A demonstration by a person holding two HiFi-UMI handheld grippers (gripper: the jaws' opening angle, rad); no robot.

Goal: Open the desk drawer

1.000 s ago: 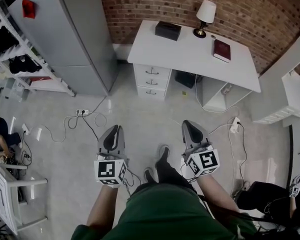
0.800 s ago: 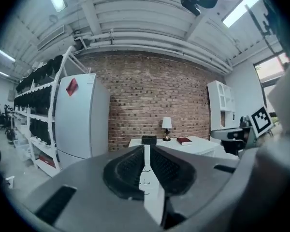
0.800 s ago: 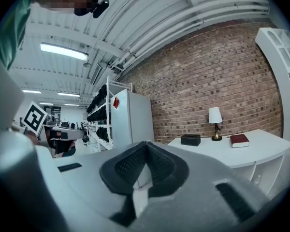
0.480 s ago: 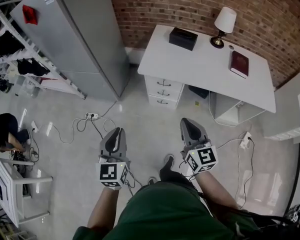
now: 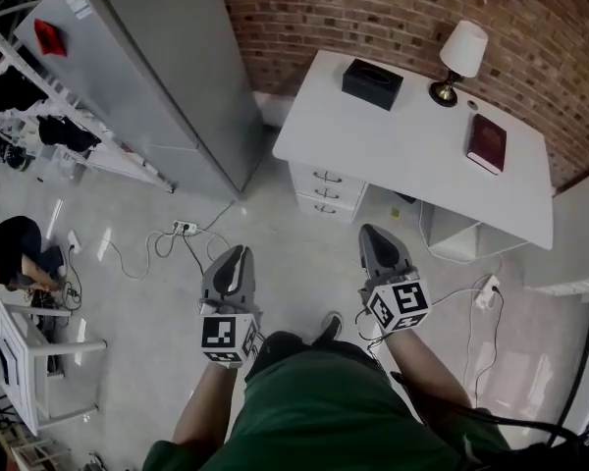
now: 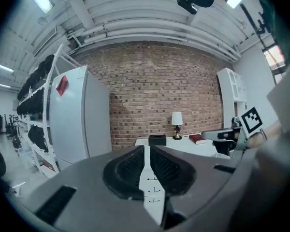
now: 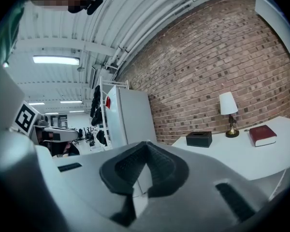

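Left gripper point(image 5: 236, 255) and right gripper point(image 5: 371, 234), both pressed together and empty, hover above the floor point(image 5: 304, 253). The white desk point(image 5: 412, 145) stands well ahead. Its three drawers point(image 5: 324, 192) are all closed, so the approach and the pull both remain.

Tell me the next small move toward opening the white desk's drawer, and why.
Probably step closer to the white desk, aiming the right gripper at the top drawer's small dark handle. The left gripper and right gripper both hang shut and empty above the grey floor, well short of the three-drawer stack, whose drawers all look closed.
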